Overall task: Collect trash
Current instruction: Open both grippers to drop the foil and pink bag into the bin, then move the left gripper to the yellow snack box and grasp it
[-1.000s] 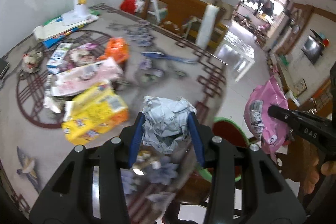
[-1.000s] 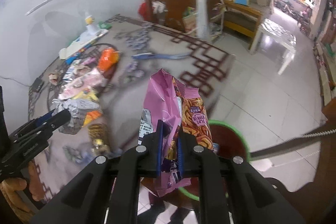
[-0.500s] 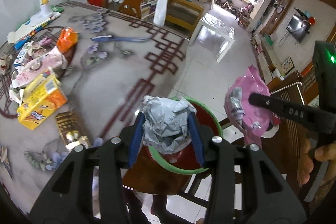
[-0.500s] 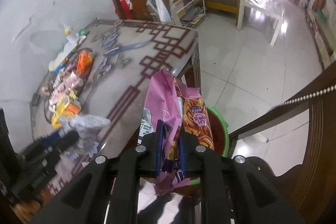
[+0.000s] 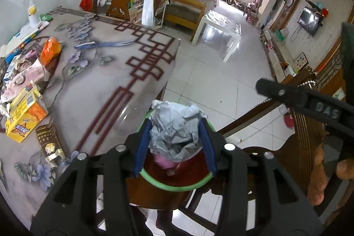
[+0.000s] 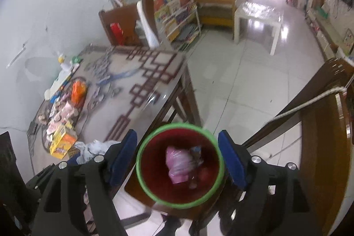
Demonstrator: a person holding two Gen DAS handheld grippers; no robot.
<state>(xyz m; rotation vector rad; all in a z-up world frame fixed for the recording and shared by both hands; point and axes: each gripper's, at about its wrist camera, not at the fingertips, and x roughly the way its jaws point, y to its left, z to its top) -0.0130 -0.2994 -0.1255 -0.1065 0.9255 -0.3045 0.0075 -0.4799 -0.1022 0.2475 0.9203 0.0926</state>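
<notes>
My left gripper (image 5: 174,145) is shut on a crumpled grey paper ball (image 5: 177,125) and holds it over the red bin with a green rim (image 5: 177,186). My right gripper (image 6: 178,158) is open and empty, straight above the same bin (image 6: 141,176). A pink snack bag (image 6: 178,166) lies inside the bin; a bit of it shows under the paper ball in the left wrist view (image 5: 164,162). The right gripper also shows at the right of the left wrist view (image 5: 287,95). The paper ball shows at the left of the right wrist view (image 6: 93,147).
The bin sits on a wooden chair (image 5: 287,160) beside the patterned table (image 5: 106,72). More trash lies on the table's left: a yellow box (image 5: 24,118), an orange bag (image 5: 50,50), a pink packet (image 5: 24,79), a brown carton (image 5: 48,143). A white side table (image 5: 219,32) stands beyond.
The right gripper opened and dropped the pink snack bag into the bin. The left gripper carried the paper ball from over the table to over the bin.
</notes>
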